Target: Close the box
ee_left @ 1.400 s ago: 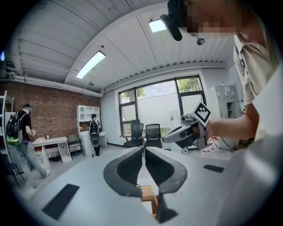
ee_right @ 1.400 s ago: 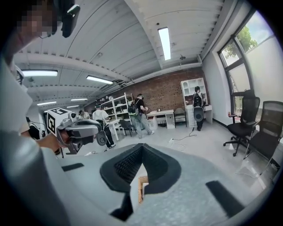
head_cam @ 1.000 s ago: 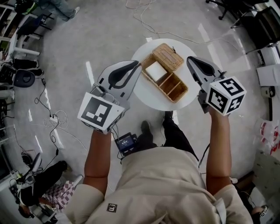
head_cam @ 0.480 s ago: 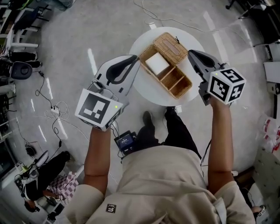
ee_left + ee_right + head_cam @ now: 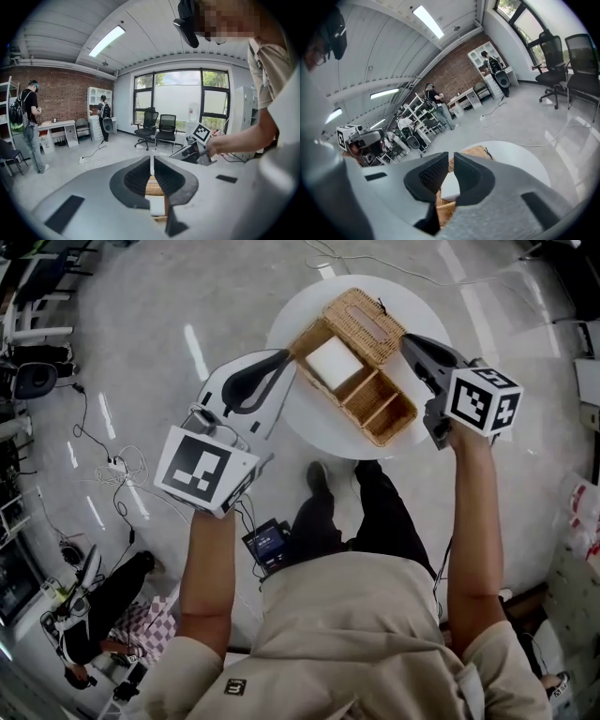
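A wicker box (image 5: pixel 377 407) with several compartments lies on a round white table (image 5: pixel 309 423). Its woven lid (image 5: pixel 364 324) stands open at the far end, and a white block (image 5: pixel 333 363) fills one compartment. My left gripper (image 5: pixel 284 356) hovers at the box's left side, jaws shut and empty. My right gripper (image 5: pixel 405 340) is just right of the lid, its jaws opening with nothing between them. In the right gripper view, the lid (image 5: pixel 476 151) and the white block (image 5: pixel 450 185) show past the jaws. In the left gripper view, the box (image 5: pixel 153 186) shows through the jaws.
Cables (image 5: pixel 112 474) trail over the grey floor at the left. The person's shoes (image 5: pixel 319 486) stand under the table's near edge. Office chairs (image 5: pixel 159 129) stand by the window, and people stand by desks (image 5: pixel 54 129) and shelves (image 5: pixel 419 117) further back.
Both grippers have moved in toward the box, the right tip now beside the open lid. The right jaws have parted a little. The box has not moved on the table.
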The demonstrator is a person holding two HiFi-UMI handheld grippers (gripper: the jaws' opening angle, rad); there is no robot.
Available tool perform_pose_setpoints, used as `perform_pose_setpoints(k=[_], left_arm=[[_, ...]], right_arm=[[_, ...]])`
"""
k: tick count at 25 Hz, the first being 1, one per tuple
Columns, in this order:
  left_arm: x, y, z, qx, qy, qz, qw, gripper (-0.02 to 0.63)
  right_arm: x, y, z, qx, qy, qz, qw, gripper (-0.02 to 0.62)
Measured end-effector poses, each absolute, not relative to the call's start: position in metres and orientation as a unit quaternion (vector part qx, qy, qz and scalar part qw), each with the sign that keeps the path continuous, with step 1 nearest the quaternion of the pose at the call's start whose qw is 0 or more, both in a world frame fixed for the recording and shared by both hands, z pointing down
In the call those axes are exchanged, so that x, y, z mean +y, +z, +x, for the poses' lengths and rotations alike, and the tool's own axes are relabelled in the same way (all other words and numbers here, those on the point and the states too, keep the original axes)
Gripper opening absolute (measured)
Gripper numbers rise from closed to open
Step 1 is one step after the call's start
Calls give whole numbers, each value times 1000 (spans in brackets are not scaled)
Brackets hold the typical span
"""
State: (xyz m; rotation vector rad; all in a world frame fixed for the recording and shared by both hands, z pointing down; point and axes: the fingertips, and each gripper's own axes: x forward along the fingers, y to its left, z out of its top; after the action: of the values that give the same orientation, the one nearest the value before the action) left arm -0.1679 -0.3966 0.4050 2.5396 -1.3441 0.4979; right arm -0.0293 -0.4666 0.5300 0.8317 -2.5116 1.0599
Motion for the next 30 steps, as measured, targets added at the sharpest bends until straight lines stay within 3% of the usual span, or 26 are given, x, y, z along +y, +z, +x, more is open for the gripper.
perform_pose_setpoints(k=[5,14,30], left_arm=[[-405,425,-170,-457,176,863,126,21],[-411,458,-172,-458,183,857,149,21],[-417,494,-170,-456,186,852,178,21]], right_arm=[[-473,573,-27,-851,409,289,157,49],[-479,636,-16,-807,479,299,174,146],[-472,704,-5,-709,642,269,117,184]])
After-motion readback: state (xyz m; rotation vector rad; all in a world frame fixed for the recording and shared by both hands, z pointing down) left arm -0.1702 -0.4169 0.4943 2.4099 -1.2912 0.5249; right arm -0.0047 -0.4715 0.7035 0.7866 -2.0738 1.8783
